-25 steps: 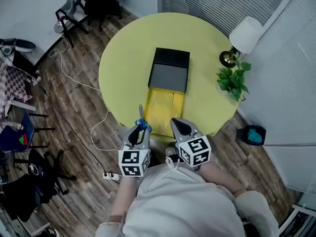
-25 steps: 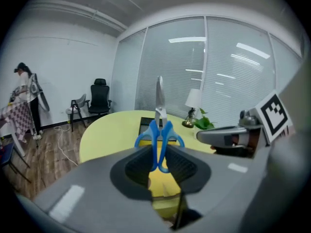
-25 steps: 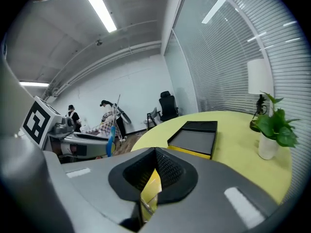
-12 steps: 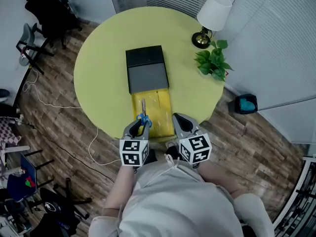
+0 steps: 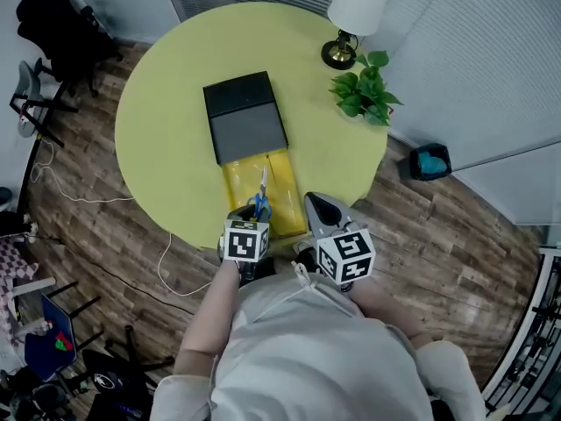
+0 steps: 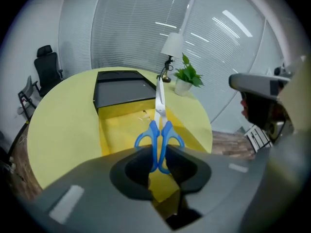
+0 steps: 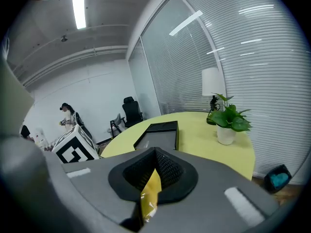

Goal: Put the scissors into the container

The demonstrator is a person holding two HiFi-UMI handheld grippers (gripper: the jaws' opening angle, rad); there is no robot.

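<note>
Blue-handled scissors [image 5: 260,200] are in my left gripper [image 5: 254,214], which is shut on the handles; the blades point away from me over the container. In the left gripper view the scissors [image 6: 159,132] stick out of the gripper [image 6: 158,165] toward the far side of the table. The container is a black box [image 5: 244,117] with a yellow open part [image 5: 282,182] reaching to the near table edge. My right gripper [image 5: 319,207] hovers just right of the yellow part, shut and holding nothing. In its own view the right gripper [image 7: 151,181] shows only a yellow sliver through the slit.
The round yellow-green table [image 5: 158,130] carries a white-shaded lamp [image 5: 351,11] and a potted plant [image 5: 364,95] at the far right. Office chairs [image 5: 61,38] stand on the wooden floor to the left. A cable [image 5: 166,253] runs along the floor near the table.
My left gripper has carried the scissors forward, from the near table edge to above the yellow part of the container. The right gripper has stayed beside it, still shut.
</note>
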